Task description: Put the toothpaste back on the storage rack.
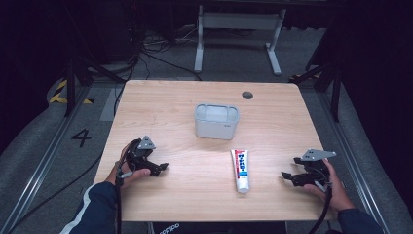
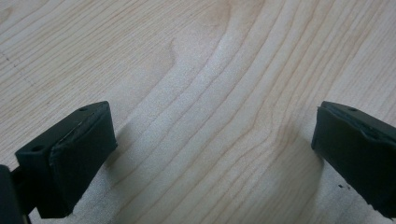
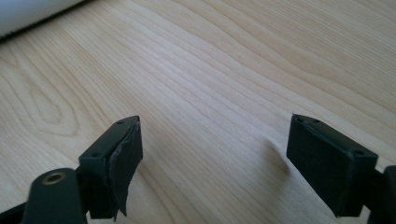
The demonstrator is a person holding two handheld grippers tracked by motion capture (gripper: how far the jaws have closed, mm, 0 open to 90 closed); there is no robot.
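So far nothing is grasped: the toothpaste tube [image 1: 241, 170] lies flat at lower centre, the grey holder [image 1: 216, 121] above it. Both the left gripper [image 1: 162, 167] and right gripper [image 1: 285, 176] rest spread and empty, so pickup and placing probably remain.

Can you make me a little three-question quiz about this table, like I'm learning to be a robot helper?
1. True or false: the toothpaste tube is standing up inside the grey holder.
2. Which gripper is nearer the tube? A) the left gripper B) the right gripper
3. What lies between the jaws of each gripper in the two gripper views?

Key
1. False. The tube lies flat on the wooden table, in front of the holder and apart from it.
2. B. In the high view the right gripper sits just right of the tube; the left one is farther off.
3. Only bare table; both grippers are open and hold nothing.
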